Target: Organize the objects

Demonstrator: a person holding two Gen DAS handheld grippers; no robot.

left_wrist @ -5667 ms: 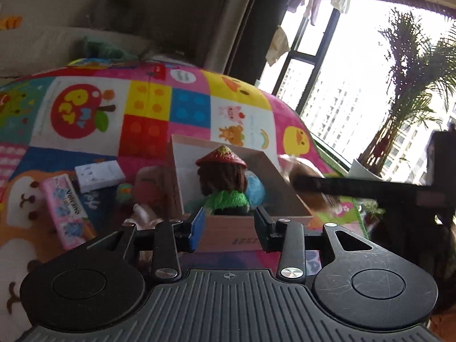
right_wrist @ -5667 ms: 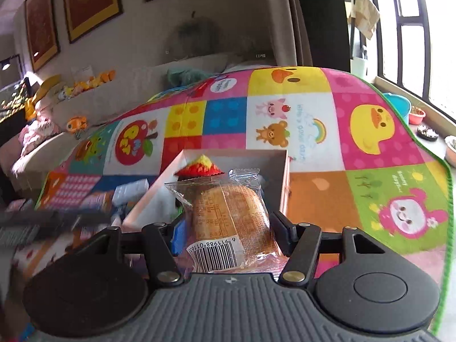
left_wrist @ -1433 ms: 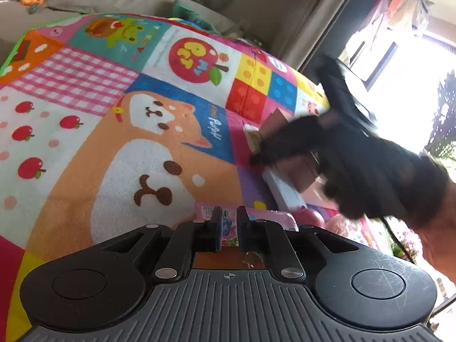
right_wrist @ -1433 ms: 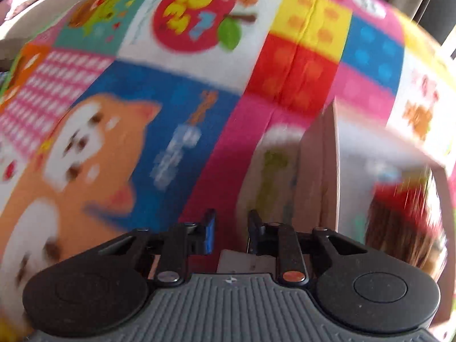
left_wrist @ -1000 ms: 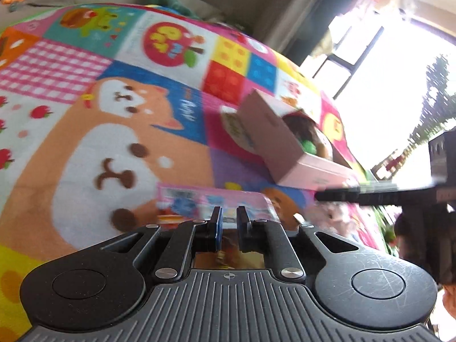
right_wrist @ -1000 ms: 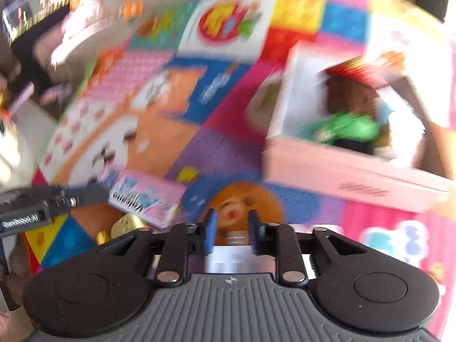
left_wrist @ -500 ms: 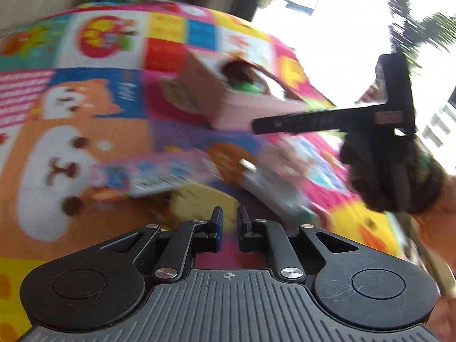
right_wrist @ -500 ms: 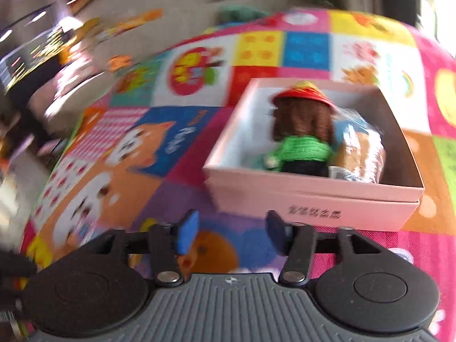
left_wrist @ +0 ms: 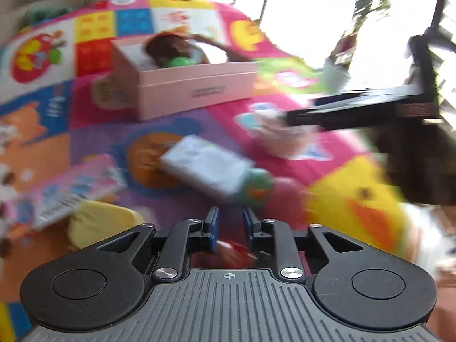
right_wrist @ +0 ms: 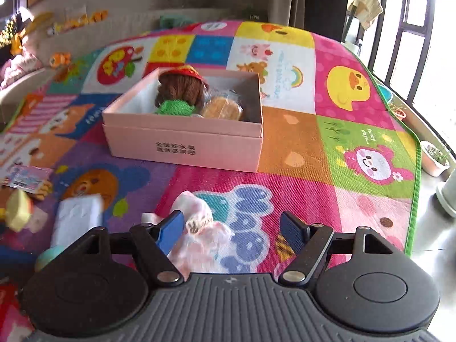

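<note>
Right tongs point(right_wrist: 232, 229) stand wide over the play mat point(right_wrist: 299, 154), empty — a pink-and-white cloth bundle point(right_wrist: 199, 228) lies just beyond the left pad, not gripped. At twelve o'clock from them sits the open pink box point(right_wrist: 185, 139), with a brown-haired doll point(right_wrist: 178, 92) and a wrapped bread point(right_wrist: 222, 108) inside. At nine o'clock, a white box point(right_wrist: 75, 213) lies flat on the mat.

Left tongs point(left_wrist: 229, 225) — narrow, jaws opening, nothing clearly between them in the blur. The white box lies at twelve o'clock of them, a pink packet point(left_wrist: 71, 191) and a yellow lump point(left_wrist: 99, 225) at ten, the pink box far at eleven.
</note>
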